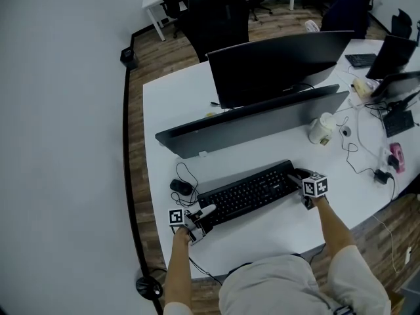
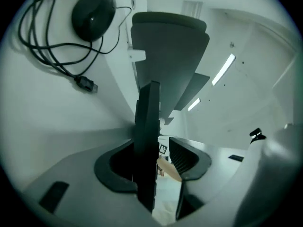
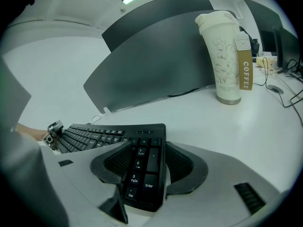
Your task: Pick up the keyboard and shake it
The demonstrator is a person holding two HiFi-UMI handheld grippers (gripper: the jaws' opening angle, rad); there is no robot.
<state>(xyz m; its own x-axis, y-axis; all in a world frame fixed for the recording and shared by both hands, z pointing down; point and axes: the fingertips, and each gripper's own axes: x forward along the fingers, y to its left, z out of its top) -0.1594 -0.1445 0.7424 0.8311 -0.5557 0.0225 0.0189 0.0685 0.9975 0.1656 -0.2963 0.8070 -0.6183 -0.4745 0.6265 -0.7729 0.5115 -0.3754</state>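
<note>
- Across the whole scene spreads a white desk point(image 1: 275, 235), with the person sitting at its near edge
- Toward the back stands a black monitor point(image 1: 275, 64), and just in front of it a wide grey monitor point(image 1: 262, 120) tilts backward
- Between the grey monitor and the person lies the black keyboard point(image 1: 252, 192), slanted, with a gripper at each end; whether it has left the desktop I cannot tell
- At the number-pad end, the right gripper point(image 1: 300, 179) is clamped on the keyboard, with both pads touching it
- At the other end, the left gripper point(image 1: 205, 218) has the keyboard's edge between its jaws; one pad lies against it while the other stands just clear, so this one is spread, not pinching
- Beside the grey monitor's right end a white coffee cup point(image 1: 321, 128) stands upright, well apart from the keyboard
- Just beyond the keyboard's left end sits a black mouse point(image 1: 182, 187), its cord looped beside it
- Near the mouse lies a loose USB plug point(image 2: 85, 83), flat on the desk
</note>
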